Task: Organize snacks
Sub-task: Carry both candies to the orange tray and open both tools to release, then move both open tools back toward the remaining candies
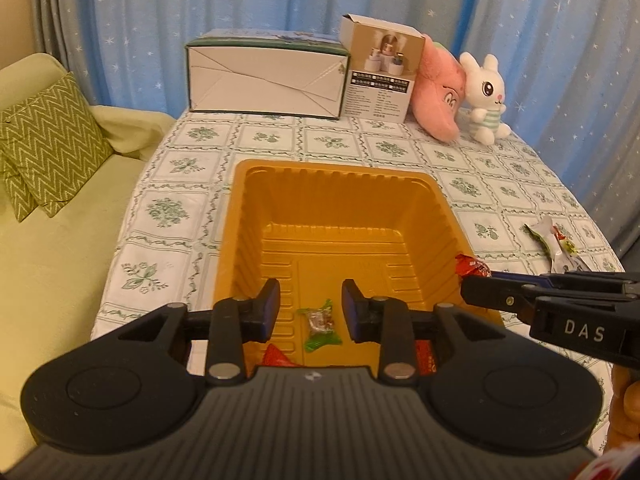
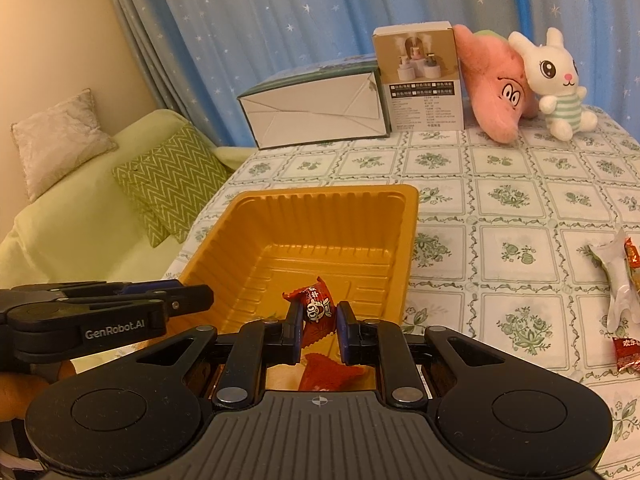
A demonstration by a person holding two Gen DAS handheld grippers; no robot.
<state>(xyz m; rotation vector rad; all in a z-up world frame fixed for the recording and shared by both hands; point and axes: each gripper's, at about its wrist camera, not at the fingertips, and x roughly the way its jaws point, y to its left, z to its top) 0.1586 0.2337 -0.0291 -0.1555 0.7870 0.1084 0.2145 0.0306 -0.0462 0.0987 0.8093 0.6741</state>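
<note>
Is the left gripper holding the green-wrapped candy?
No, the left gripper stands open and the green-wrapped candy lies loose on the floor of the gold tray below.

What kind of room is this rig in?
Most likely a home living room: a sofa with cushions beside the table, star-print curtains behind, and plush toys on the floral tablecloth.

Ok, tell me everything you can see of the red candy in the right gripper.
The red candy is a small foil-look wrapper with crimped, zigzag ends and a white cartoon print with lettering. It stands tilted, pinched at its middle by the right gripper, over the near end of the orange tray. Only the pads touch it.
</note>
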